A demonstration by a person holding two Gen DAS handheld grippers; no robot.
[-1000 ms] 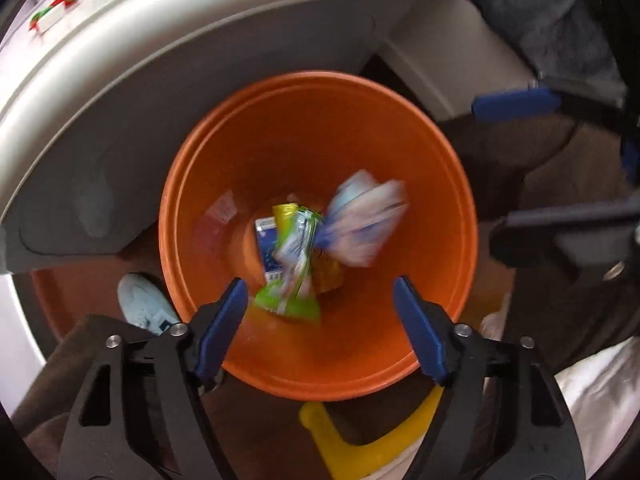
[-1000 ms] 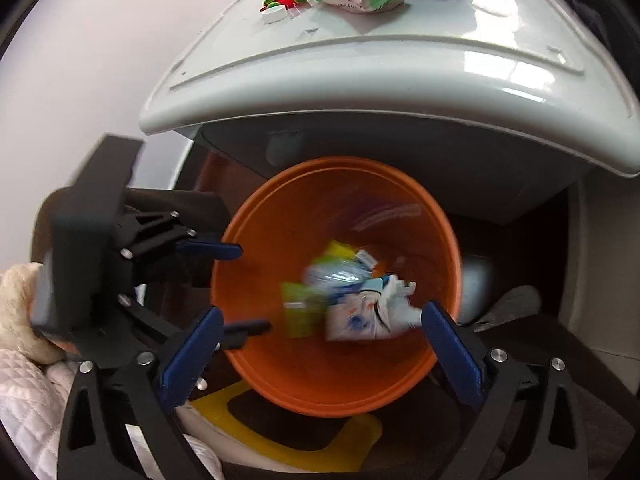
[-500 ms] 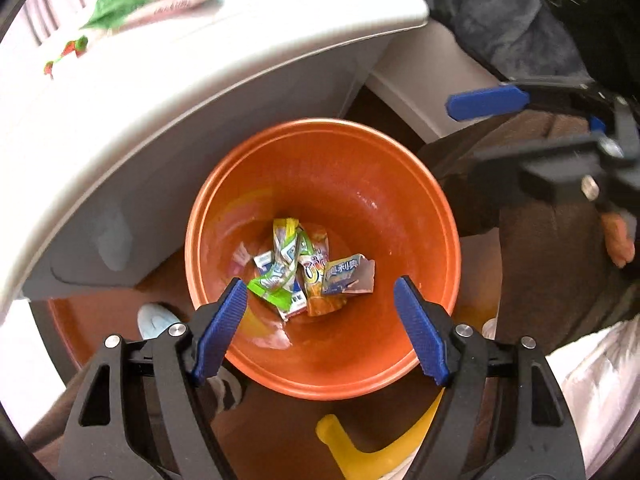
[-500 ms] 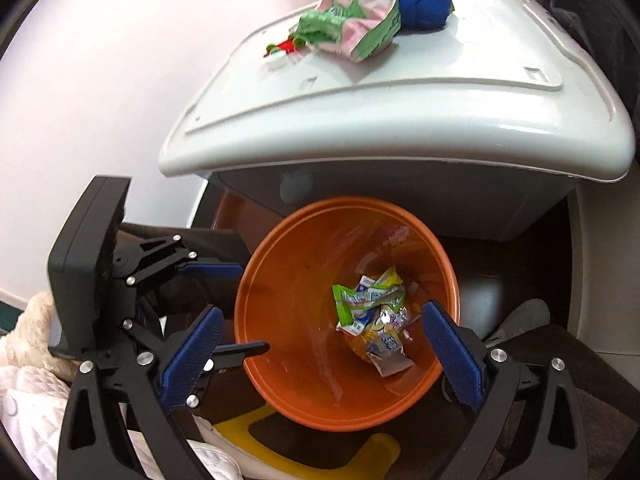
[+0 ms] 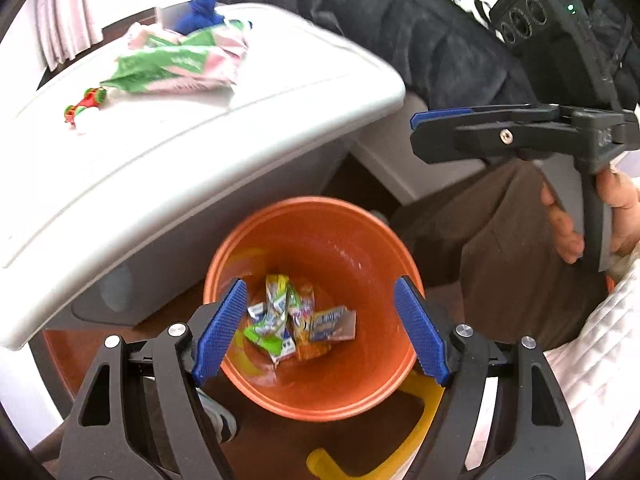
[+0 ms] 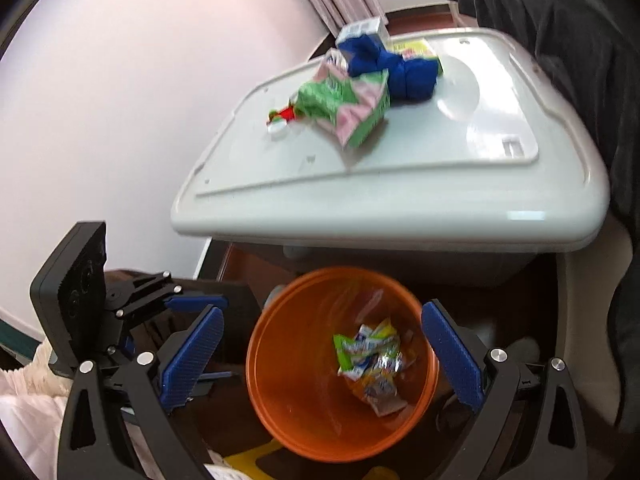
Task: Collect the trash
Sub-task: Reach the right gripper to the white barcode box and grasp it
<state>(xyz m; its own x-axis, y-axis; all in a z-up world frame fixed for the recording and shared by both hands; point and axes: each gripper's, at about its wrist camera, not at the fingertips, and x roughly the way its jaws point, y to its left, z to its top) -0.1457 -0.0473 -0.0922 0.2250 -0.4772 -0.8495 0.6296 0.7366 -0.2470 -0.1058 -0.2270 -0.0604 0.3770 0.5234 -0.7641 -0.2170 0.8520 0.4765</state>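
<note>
Several crumpled wrappers lie at the bottom of the orange bin, below and between the spread fingers of the left gripper; the right gripper is likewise released and empty. Beyond the fingers, on the white tabletop, a green-and-pink packet rests against a blue cloth bundle. Packet looks light, thin, crinkly, probably slick film; judged best pinched at a raised folded edge. Bin is smooth, tapered plastic.
</note>
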